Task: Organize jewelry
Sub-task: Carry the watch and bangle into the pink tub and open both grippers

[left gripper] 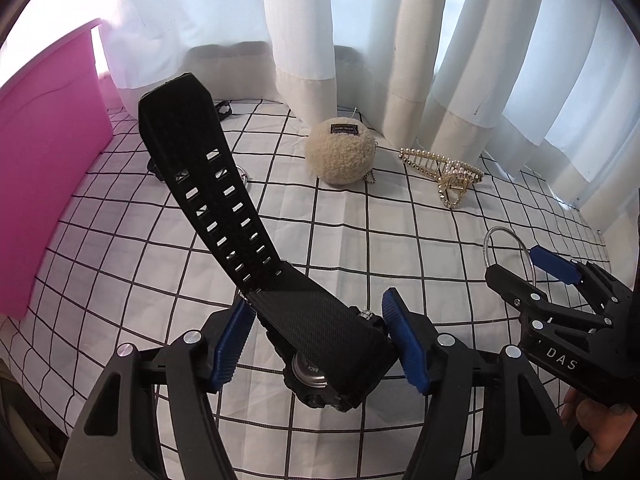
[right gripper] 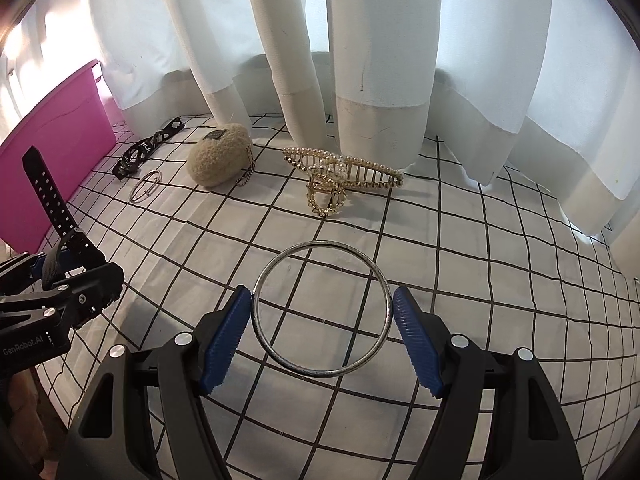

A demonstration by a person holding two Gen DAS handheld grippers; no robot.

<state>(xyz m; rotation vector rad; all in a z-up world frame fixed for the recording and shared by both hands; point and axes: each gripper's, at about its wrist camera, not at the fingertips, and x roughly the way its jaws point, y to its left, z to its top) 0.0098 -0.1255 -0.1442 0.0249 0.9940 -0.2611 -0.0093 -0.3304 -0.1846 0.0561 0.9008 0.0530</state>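
My left gripper point(left gripper: 320, 344) is shut on a black watch point(left gripper: 320, 332); its perforated strap point(left gripper: 208, 184) sticks up and away, above the cloth. The watch also shows in the right wrist view point(right gripper: 52, 208). My right gripper point(right gripper: 322, 332) holds a silver bangle point(right gripper: 320, 308) between its blue pads, which touch the bangle's two sides. The bangle also shows in the left wrist view point(left gripper: 508, 256). A gold pearl hair claw point(right gripper: 340, 176) lies further back. A pink bin point(left gripper: 44, 184) stands at the left.
A beige fluffy ball charm point(right gripper: 220, 156) with a bead chain, a thin silver ring point(right gripper: 146, 186) and a black strap point(right gripper: 148, 148) lie at the back left on the checked cloth point(right gripper: 480, 280). White curtains point(right gripper: 360, 60) hang along the far edge.
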